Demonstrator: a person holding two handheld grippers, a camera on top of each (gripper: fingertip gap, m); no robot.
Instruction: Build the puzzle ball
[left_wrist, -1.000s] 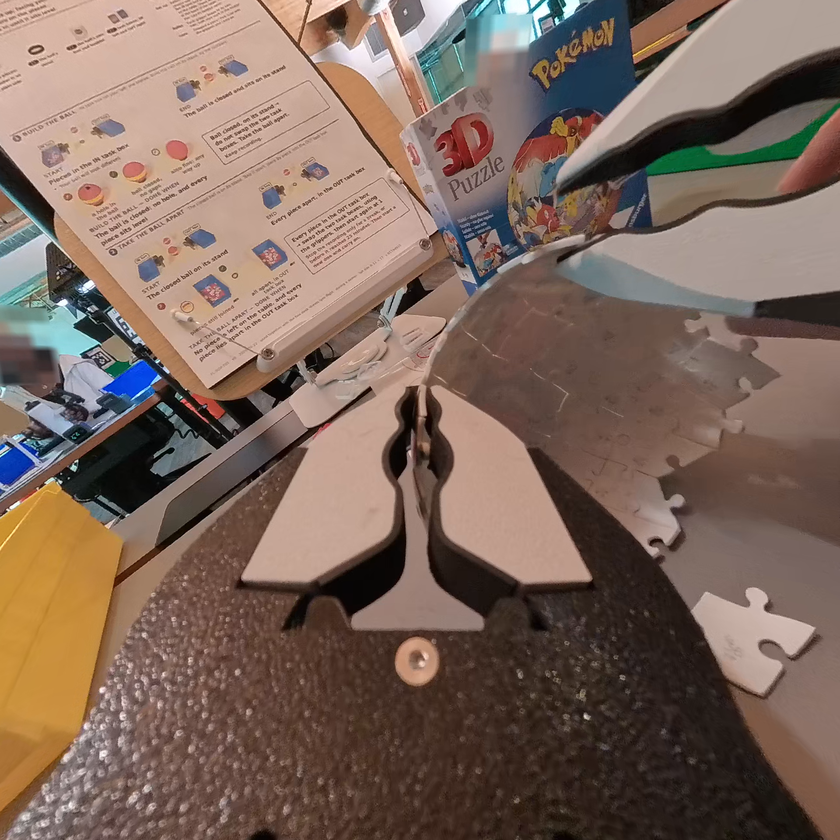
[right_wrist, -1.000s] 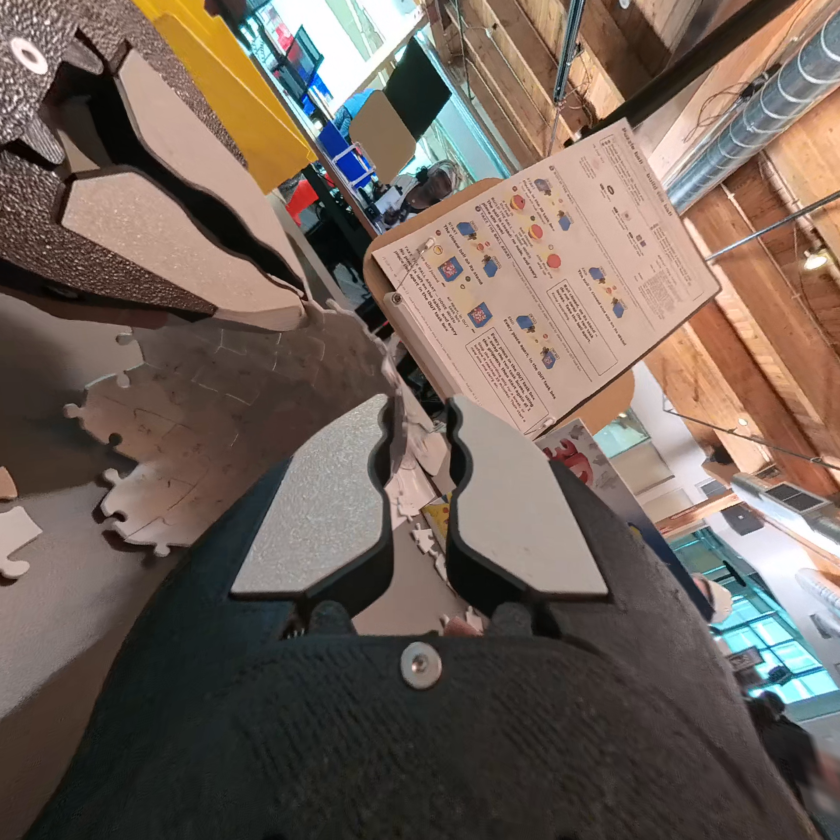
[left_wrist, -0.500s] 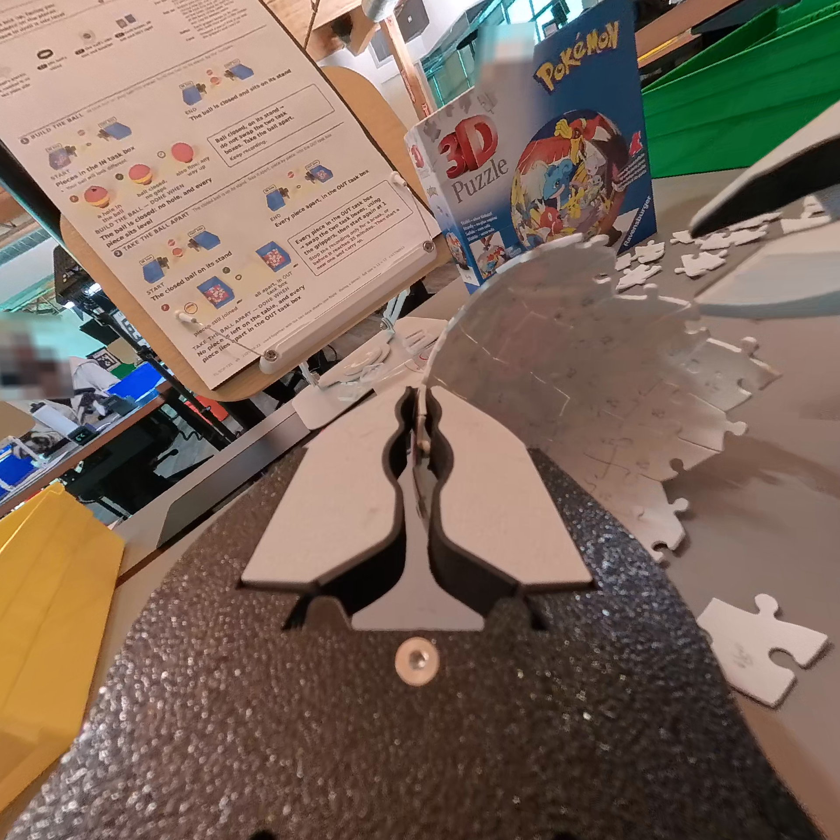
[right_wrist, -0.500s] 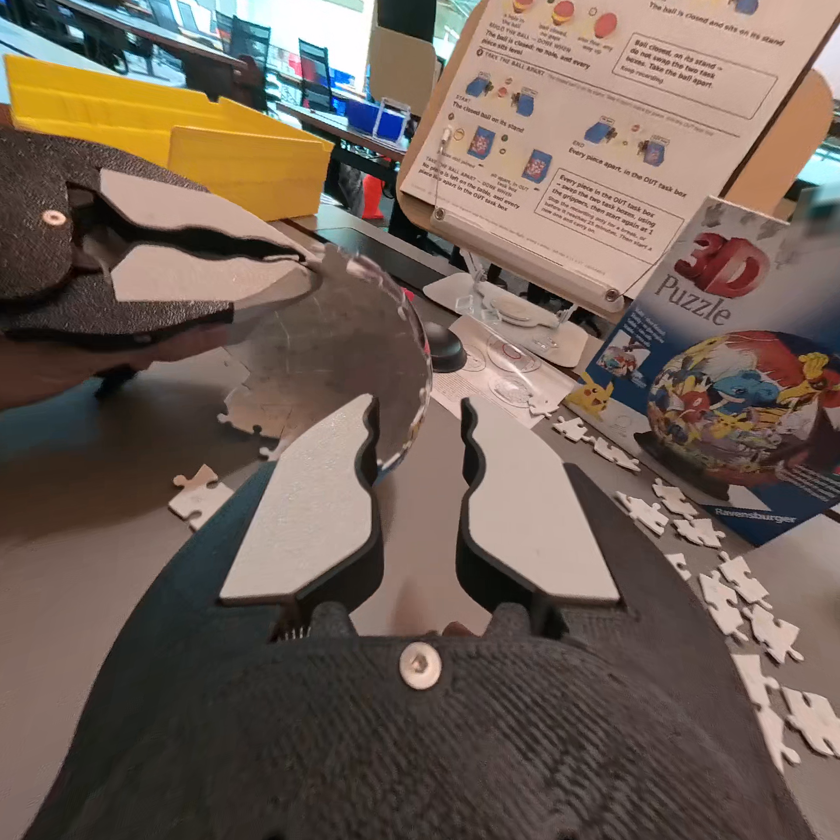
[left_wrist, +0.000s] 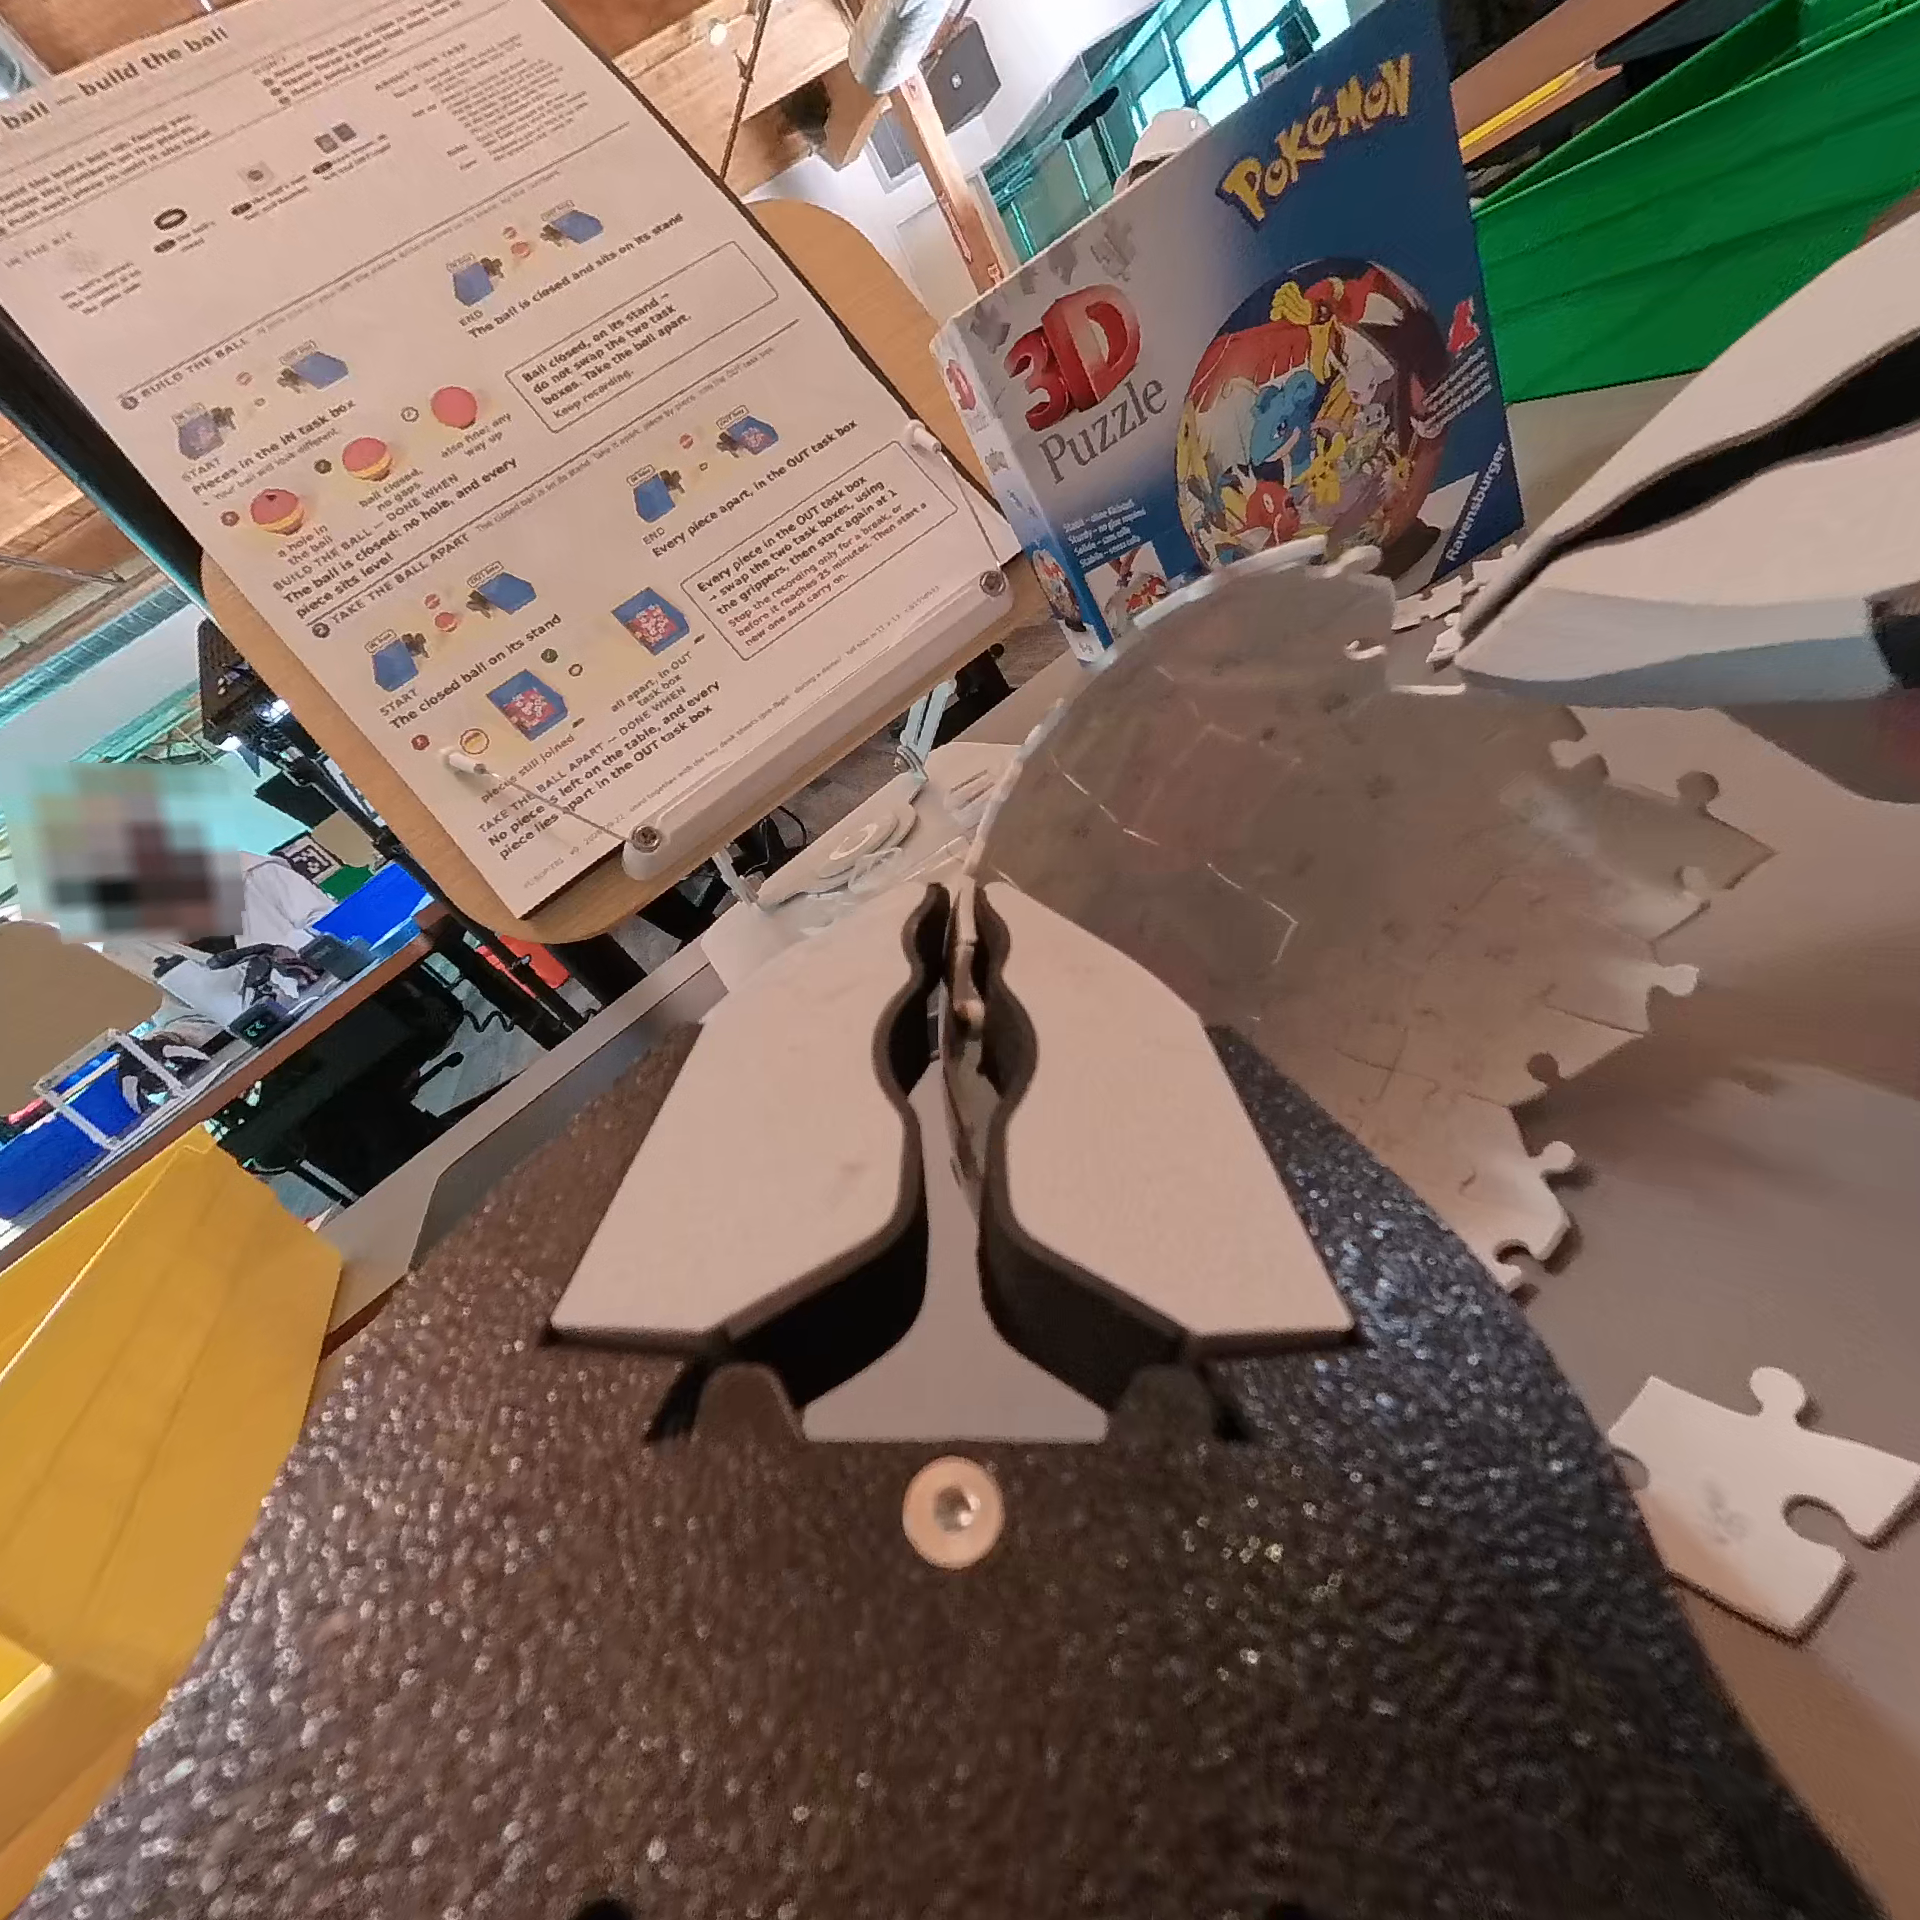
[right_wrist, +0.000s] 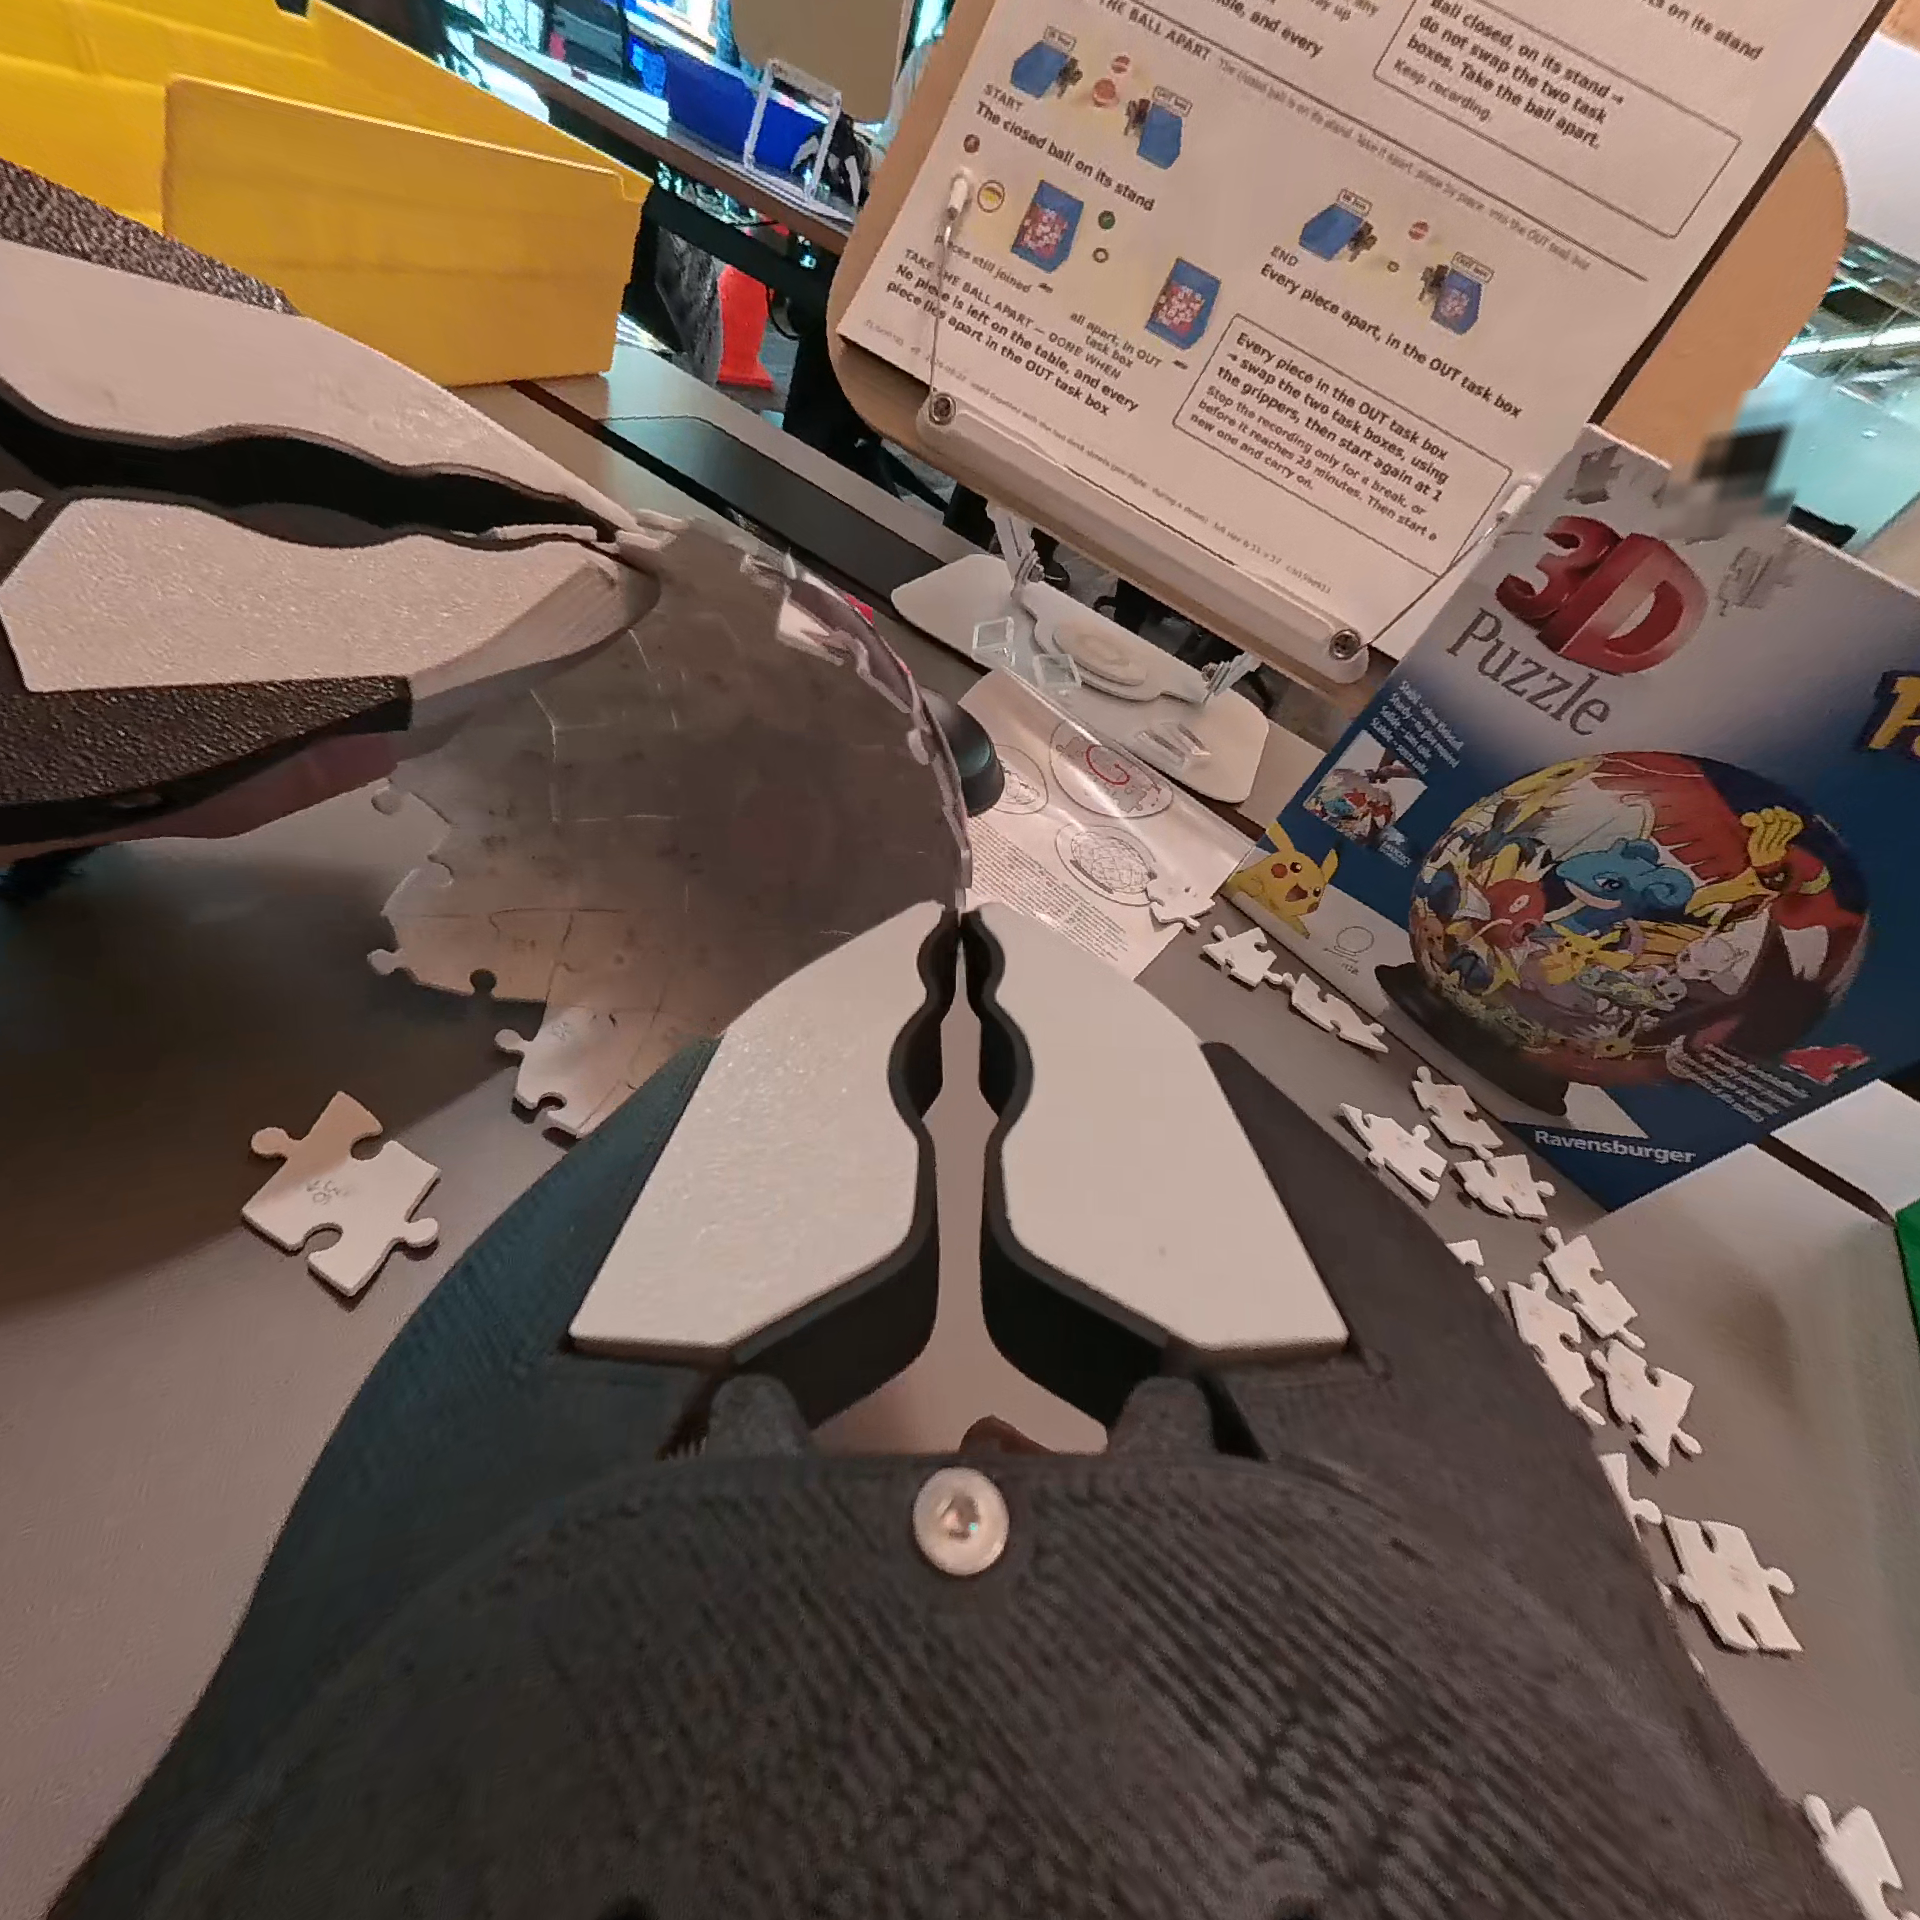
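A half-built puzzle ball shell (left_wrist: 1299, 852), grey inside with a jagged rim, stands over the grey table. My left gripper (left_wrist: 961, 925) is shut on the shell's edge, which runs in between its fingers. It shows in the right wrist view (right_wrist: 623, 540) on the shell's (right_wrist: 675, 790) upper left rim. My right gripper (right_wrist: 961, 920) is shut, its tips right at the shell's near rim. No piece shows between its fingers behind the tips. It also shows in the left wrist view (left_wrist: 1470, 644) at the shell's far rim.
A loose white piece (right_wrist: 343, 1195) lies by the shell. Several more pieces (right_wrist: 1590, 1330) lie at the right, before the blue puzzle box (right_wrist: 1621, 883). An instruction board (right_wrist: 1299, 260) stands behind, over a leaflet (right_wrist: 1091, 831). A yellow bin (right_wrist: 395, 229) is at the left and a green bin (left_wrist: 1662, 187) behind. Some 10 centimeters of space lies between my two pairs of fingers.
My right gripper let go of the shell's rim, opened wider and drew back, then came to the rim again and shut. My left gripper kept its hold on the shell.
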